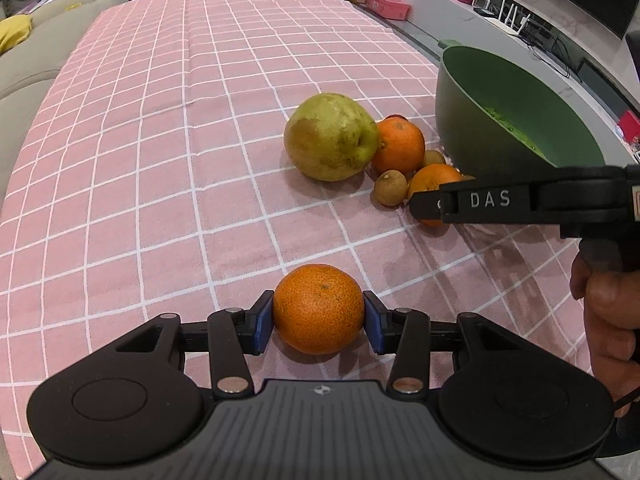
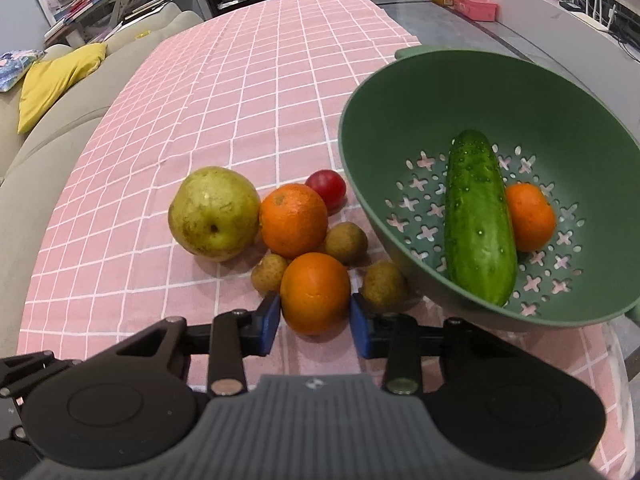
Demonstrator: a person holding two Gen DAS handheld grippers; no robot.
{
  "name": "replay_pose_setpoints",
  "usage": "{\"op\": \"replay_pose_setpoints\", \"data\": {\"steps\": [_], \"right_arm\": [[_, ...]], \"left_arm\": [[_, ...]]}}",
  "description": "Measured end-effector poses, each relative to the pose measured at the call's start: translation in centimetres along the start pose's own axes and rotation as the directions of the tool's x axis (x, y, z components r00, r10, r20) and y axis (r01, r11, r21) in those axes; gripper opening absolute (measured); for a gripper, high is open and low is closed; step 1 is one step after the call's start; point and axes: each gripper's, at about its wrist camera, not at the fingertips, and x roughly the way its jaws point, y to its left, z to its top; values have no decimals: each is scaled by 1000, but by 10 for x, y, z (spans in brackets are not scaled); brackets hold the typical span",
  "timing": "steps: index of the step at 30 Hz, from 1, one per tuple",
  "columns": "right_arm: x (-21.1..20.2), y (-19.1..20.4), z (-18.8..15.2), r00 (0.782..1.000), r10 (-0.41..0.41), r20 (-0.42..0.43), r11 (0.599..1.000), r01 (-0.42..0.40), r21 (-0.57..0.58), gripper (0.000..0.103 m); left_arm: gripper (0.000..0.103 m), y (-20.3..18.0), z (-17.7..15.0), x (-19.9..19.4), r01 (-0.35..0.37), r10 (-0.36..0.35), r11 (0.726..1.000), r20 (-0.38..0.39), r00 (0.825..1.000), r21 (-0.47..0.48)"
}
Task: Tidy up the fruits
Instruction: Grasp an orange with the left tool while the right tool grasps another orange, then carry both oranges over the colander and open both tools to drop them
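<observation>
My left gripper (image 1: 319, 318) is shut on an orange (image 1: 319, 308) resting on the pink checked tablecloth. My right gripper (image 2: 315, 314) is shut on another orange (image 2: 315, 292), its blue pads touching both sides; it also shows in the left wrist view (image 1: 430, 200). Behind lie a large green pear (image 2: 214, 212), a third orange (image 2: 293, 219), a red plum (image 2: 326, 188) and three small brown fruits (image 2: 346, 242). A green colander (image 2: 360, 120) at the right holds a cucumber (image 2: 478, 220) and an orange (image 2: 530, 216).
The pink tablecloth (image 1: 160, 120) stretches far and left. A beige sofa with a yellow cushion (image 2: 56, 80) runs along the left edge. A grey counter with pink boxes (image 2: 478, 2) lies at the far right. The colander overhangs the table's right edge.
</observation>
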Motion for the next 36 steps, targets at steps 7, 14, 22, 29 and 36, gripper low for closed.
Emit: {"op": "replay_pose_setpoints", "data": {"steps": [7,14,22,29,36], "right_arm": [[-4,-3,-2,999,24,-24,1000,-24,3,34],[-18,1,-10,997,63,-36,995,-65,-74,33],[-37,-3,-4,994,107,-17,991,-108,-82,33],[-65,-10,8,987,155,34,984,-151,-90,33],[-93,-20,20,978,195,78,977,-186,-103,33]], "left_arm": [[51,0,-1,0,-2,2,1000,-3,1000,1],[51,1,-1,-3,-4,4,1000,5,1000,-10],[51,-5,-7,-14,-13,13,1000,8,1000,5],[51,-19,-5,-34,-41,40,998,16,999,43],[51,-28,1,-52,-57,56,998,31,998,26]]}}
